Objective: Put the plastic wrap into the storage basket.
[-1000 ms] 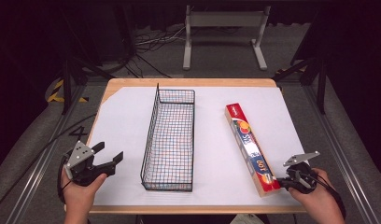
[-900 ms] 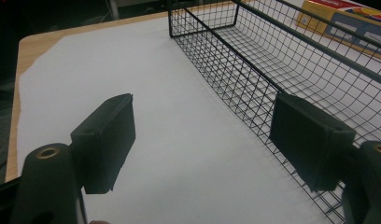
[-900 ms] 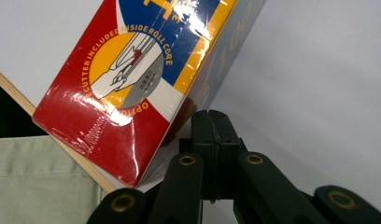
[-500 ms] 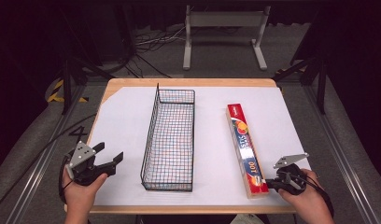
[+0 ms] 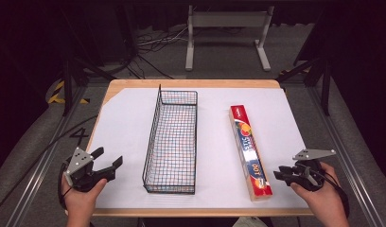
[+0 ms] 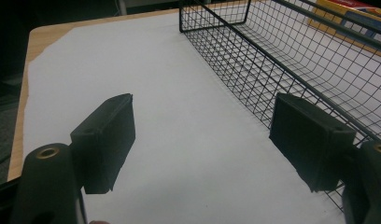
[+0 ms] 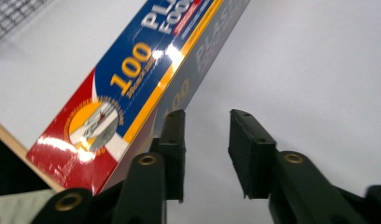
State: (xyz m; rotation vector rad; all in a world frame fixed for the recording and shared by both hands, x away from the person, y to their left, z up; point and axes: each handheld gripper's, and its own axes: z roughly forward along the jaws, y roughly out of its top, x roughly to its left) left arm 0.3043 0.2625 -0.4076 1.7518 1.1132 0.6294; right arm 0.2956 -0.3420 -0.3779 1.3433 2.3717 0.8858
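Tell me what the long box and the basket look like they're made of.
Long box: seems printed cardboard with a glossy finish; sharp folded edges, and glare spots on its print in the right gripper view. Basket: looks like thin metal wire, welded in a grid, with a dark, probably coated finish; you see the white sheet through it.

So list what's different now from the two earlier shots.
The right gripper has shifted from the table's right edge in toward the near end of the food wrap box, and its jaws have just been opening, with nothing between them. The left gripper, wire basket and box kept their places.
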